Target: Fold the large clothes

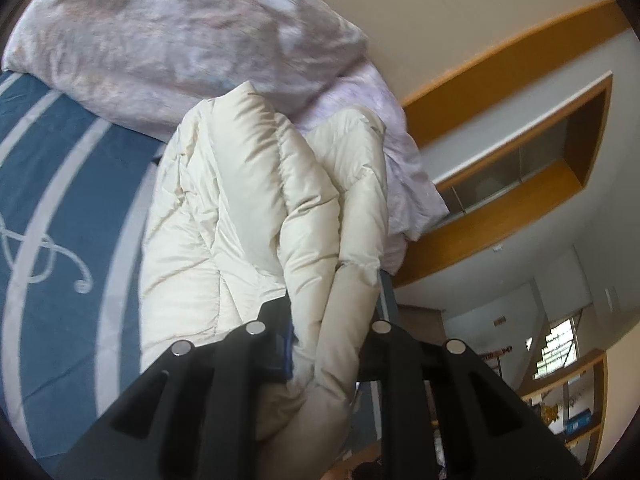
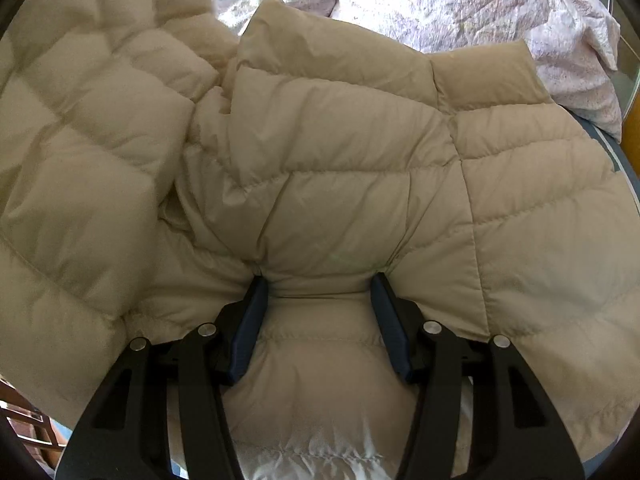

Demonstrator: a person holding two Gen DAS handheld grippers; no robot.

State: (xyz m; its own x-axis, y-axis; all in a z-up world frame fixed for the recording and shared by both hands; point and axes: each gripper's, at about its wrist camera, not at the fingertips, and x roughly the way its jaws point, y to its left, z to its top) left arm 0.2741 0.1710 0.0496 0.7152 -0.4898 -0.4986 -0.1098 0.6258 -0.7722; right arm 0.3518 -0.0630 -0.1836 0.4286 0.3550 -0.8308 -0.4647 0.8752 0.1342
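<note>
A cream quilted puffer jacket (image 1: 224, 216) lies on the blue bed cover (image 1: 60, 208) and fills the right wrist view (image 2: 340, 152). My left gripper (image 1: 332, 312) is shut on a thick fold of the jacket and holds it raised, its fingertips hidden in the fabric. My right gripper (image 2: 320, 284) presses into the jacket with a bunched fold of it between its blue fingers (image 2: 250, 312), which stand fairly wide apart around the padding.
A crumpled pale lilac duvet (image 1: 192, 36) lies beyond the jacket; it also shows at the top of the right wrist view (image 2: 480, 4). An orange and grey wall shelf (image 1: 520, 168) is to the right. The bed edge (image 2: 616, 160) runs at the far right.
</note>
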